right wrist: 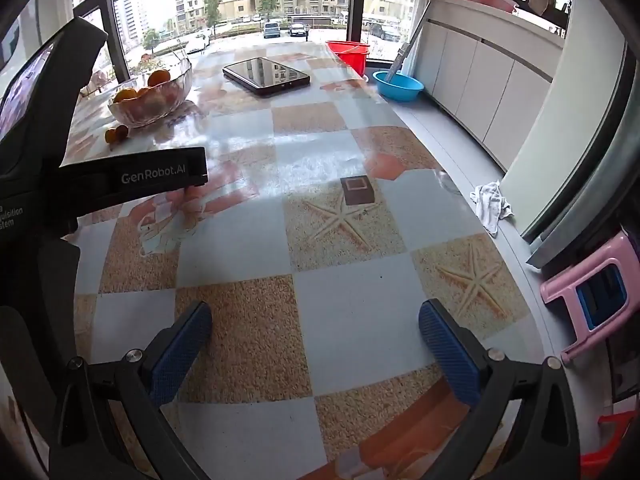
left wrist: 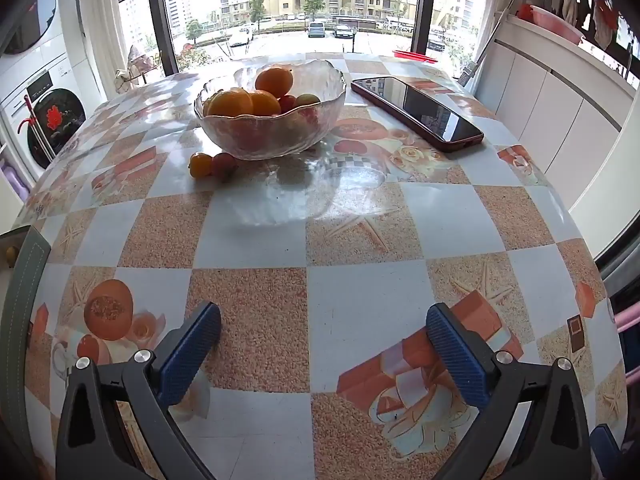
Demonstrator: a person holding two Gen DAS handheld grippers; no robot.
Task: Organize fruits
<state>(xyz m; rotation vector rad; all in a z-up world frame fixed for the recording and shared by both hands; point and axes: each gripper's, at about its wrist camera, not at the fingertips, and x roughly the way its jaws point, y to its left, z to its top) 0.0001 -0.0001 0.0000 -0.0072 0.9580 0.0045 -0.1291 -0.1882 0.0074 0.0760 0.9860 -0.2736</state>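
A clear glass bowl (left wrist: 272, 136) stands at the far middle of the table and holds oranges (left wrist: 274, 82) and small red and yellow fruits. Two small fruits lie on the table just left of its base: an orange-yellow one (left wrist: 200, 165) and a red one (left wrist: 224, 165). My left gripper (left wrist: 324, 320) is open and empty, low over the near table, well short of the bowl. My right gripper (right wrist: 316, 320) is open and empty over the near table. In the right wrist view the bowl (right wrist: 150, 106) and loose fruits (right wrist: 116, 134) are at the far left.
A dark phone (left wrist: 418, 112) lies right of the bowl, also seen in the right wrist view (right wrist: 266, 74). The left gripper's black body (right wrist: 100, 176) fills that view's left side. Off the table's right edge are a pink stool (right wrist: 592, 292), blue basin (right wrist: 398, 86) and red bucket (right wrist: 348, 54).
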